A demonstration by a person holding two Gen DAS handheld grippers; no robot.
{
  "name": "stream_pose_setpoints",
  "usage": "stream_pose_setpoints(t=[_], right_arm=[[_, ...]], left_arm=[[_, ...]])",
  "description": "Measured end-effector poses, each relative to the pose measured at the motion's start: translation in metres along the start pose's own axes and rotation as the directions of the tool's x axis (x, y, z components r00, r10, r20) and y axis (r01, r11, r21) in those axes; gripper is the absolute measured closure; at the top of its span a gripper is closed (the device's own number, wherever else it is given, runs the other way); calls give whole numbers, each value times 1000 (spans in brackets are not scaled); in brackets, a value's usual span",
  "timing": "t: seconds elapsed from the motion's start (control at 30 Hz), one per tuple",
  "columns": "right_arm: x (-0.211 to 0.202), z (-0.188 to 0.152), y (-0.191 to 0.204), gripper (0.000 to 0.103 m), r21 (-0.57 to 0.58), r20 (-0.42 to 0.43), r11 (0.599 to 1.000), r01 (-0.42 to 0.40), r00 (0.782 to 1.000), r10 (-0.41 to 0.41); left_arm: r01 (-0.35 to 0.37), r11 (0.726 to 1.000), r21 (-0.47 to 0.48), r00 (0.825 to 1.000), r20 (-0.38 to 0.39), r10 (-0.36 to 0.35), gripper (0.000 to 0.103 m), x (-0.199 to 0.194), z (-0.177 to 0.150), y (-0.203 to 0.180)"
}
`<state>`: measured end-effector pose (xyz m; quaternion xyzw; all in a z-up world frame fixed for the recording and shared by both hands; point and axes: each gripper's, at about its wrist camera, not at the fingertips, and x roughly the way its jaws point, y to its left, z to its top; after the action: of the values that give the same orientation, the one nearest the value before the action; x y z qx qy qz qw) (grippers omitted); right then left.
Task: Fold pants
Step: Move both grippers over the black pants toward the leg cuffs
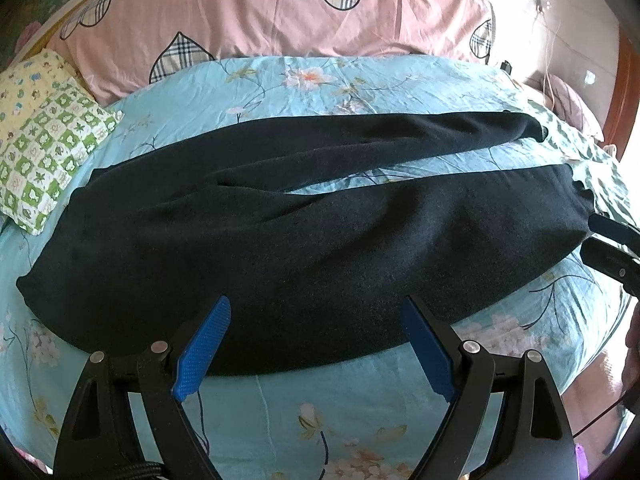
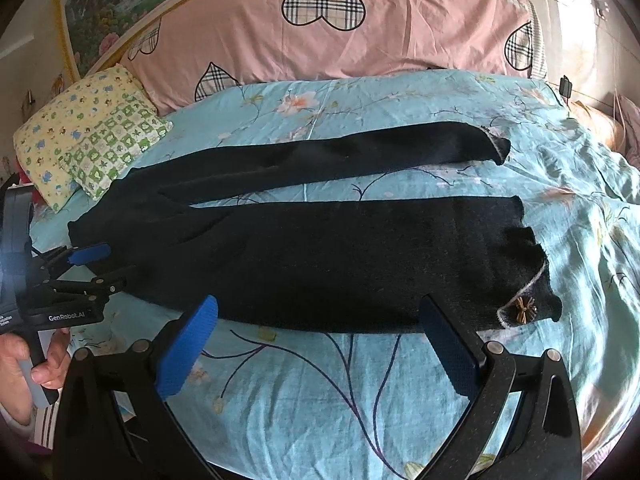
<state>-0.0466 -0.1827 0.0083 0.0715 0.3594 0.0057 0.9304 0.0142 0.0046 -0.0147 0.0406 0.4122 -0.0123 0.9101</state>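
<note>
The black pants [image 1: 280,240] lie spread flat across the floral-sheeted bed [image 1: 320,412], waistband to the left and both legs running right with a strip of sheet between them, an arrangement that suits a lengthwise fold. The left gripper [image 1: 316,312] hovers with fingers spread over the near edge by the hip; the right gripper [image 2: 318,314] waits, fingers also spread and holding nothing, over the near leg just short of the bow-trimmed cuff [image 2: 524,308]. Probably both will pinch this near edge.
</note>
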Motion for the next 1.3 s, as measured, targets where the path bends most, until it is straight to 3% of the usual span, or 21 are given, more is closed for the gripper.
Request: stream_pose_setpoints(t=[1.3], right_arm=[[3, 8, 1, 2, 3, -3, 1000, -8, 1000, 8]], left_arm=[[31, 999, 31, 999, -12, -30, 15, 5, 8, -3]])
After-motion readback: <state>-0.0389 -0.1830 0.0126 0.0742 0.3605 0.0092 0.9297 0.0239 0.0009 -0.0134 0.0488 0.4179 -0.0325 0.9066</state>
